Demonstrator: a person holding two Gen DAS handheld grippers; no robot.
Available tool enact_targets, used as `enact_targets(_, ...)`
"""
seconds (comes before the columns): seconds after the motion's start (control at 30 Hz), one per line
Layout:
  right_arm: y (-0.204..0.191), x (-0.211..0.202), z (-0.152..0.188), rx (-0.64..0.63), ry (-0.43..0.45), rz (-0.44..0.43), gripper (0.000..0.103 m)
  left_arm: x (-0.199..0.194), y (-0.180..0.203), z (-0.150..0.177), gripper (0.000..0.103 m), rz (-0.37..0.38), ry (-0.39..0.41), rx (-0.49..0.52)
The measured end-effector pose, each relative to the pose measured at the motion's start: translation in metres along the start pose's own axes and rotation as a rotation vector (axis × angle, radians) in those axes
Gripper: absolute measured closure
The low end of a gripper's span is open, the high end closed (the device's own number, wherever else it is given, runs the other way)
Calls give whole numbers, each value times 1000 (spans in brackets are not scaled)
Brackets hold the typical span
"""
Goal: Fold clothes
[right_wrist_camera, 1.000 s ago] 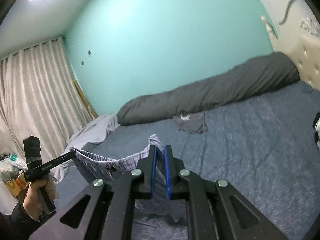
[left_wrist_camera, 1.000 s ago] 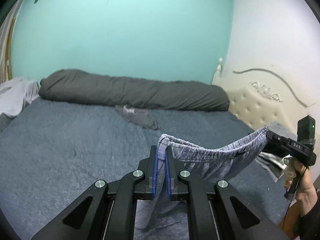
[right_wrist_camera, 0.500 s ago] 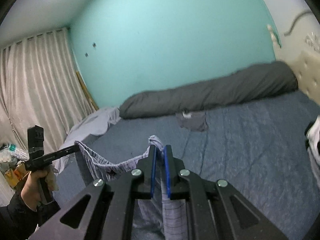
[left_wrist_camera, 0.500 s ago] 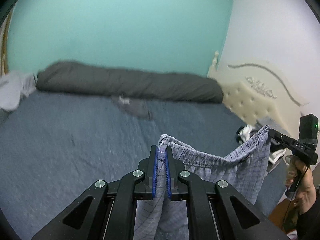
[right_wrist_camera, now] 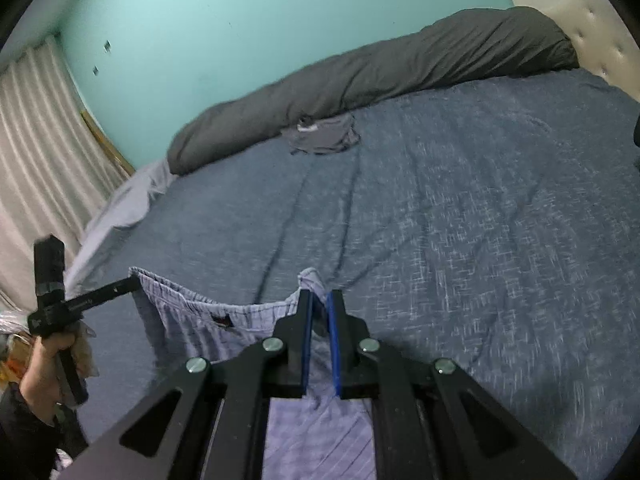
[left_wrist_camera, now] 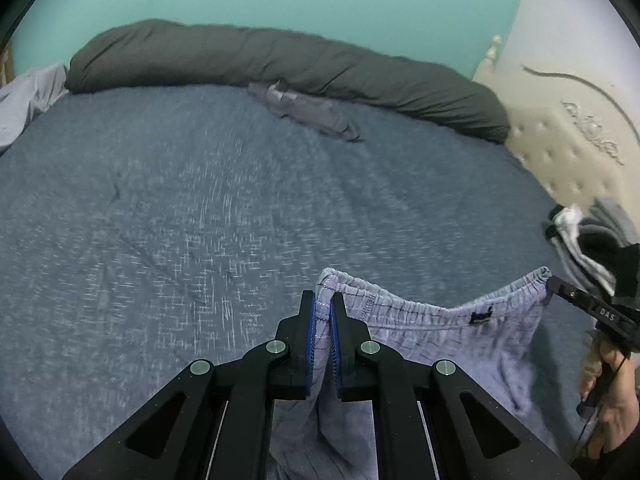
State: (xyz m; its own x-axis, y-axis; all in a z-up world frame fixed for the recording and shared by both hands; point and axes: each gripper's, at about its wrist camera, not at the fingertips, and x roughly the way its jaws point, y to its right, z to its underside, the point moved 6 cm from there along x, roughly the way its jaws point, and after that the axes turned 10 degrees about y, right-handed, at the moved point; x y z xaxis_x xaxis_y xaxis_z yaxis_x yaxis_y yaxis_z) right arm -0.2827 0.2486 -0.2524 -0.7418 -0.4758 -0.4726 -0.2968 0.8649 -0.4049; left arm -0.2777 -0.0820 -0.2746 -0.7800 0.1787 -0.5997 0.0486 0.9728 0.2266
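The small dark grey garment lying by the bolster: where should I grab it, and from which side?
Judging from both views, take the crumpled dark grey garment by its near edge, coming in low across the blue bedspread. The long dark grey bolster sits close behind it, so the far side looks blocked. Both grippers currently hold the lilac checked shorts, so one must be freed first.

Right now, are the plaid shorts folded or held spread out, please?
Spread out: the left gripper and right gripper pinch opposite waistband ends of the plaid shorts, hanging unfolded.
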Motion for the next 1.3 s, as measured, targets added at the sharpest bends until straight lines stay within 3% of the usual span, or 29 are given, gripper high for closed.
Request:
enact_targets(0.27,23,47,27,-10,-37,60,96,63,-23,22,96,-48,-52,4)
enact_targets(0.5,19,69,22,-63,-65,42,96,90,-37,31,94,-75,-86,-3)
enact_targets(0.57,22,72,19,-50,-69,36,96,91,-39,31,92,-82,-87,-2)
enact_targets(0.63,24,73,19,-32,-79,29,95,85,-41,28,80,-106,-74,-1)
enact_targets(0.73,29,73,18,-17,-79,35,95,75,-41,23,72,-113,-55,-1)
enact_targets(0.8,32,73,17,6,-78,39,95,73,-37,21,72,-106,-56,13)
enact_targets(0.93,34,73,16,24,-77,41,92,77,-25,22,71,-108,-78,59)
enact_targets(1.03,37,73,15,41,-74,51,82,83,-15,27,71,-117,-93,113)
enact_targets(1.2,39,74,13,71,-72,36,80,93,-10,36,72,-137,-117,175)
enact_targets(1.27,40,74,13,81,-73,32,79,97,-14,38,78,-137,-120,172)
enact_targets(1.3,41,74,14,88,-74,31,79,97,-16,38,90,-146,-117,174)
